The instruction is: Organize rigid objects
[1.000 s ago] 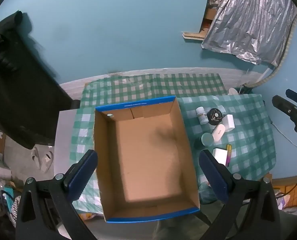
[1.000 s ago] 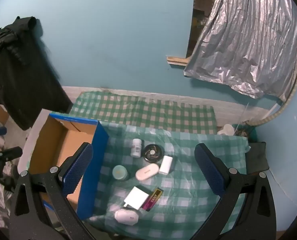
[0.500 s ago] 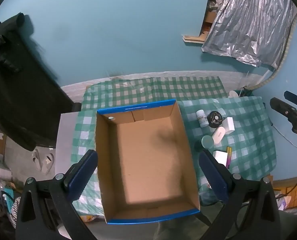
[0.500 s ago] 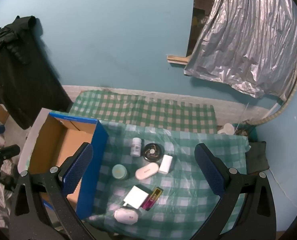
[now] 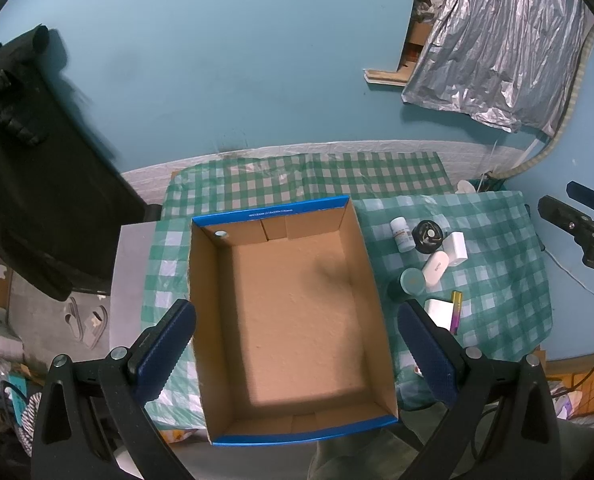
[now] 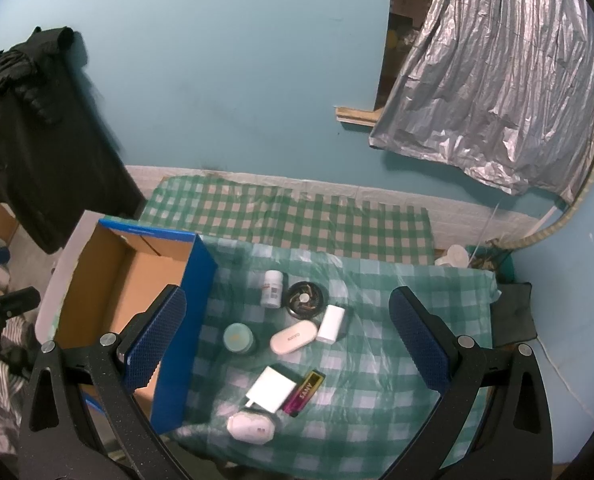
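Left gripper point(image 5: 297, 344) spread above box point(image 5: 293, 320) — right gripper point(image 6: 287, 344) spread, empty

Dim, bluish room light is filling both views, with heavy fisheye bending and black vignetting at the corners. A soft shadow is lying inside the cardboard box point(image 5: 293, 316), the silver foil sheet point(image 6: 497, 92) is glinting, and focus is staying mostly sharp
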A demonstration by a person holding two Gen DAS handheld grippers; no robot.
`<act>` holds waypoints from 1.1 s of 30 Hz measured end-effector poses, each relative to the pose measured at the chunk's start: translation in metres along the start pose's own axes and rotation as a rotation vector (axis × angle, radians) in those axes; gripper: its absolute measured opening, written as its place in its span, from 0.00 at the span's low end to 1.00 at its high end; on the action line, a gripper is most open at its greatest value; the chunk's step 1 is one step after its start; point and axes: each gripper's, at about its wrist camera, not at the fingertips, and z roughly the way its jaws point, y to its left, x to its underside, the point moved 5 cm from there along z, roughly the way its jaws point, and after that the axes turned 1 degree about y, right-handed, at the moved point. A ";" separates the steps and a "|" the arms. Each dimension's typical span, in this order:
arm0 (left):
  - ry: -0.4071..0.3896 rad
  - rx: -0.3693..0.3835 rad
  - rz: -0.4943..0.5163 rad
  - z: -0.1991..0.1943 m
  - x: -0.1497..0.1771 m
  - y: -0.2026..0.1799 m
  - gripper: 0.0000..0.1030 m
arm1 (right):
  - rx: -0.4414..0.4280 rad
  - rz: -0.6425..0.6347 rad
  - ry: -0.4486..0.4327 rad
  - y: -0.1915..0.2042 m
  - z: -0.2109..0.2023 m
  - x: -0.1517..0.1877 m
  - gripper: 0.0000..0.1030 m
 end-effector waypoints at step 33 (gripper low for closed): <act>-0.005 -0.009 0.007 -0.006 0.011 -0.008 0.99 | -0.003 -0.001 0.014 0.007 -0.004 0.009 0.98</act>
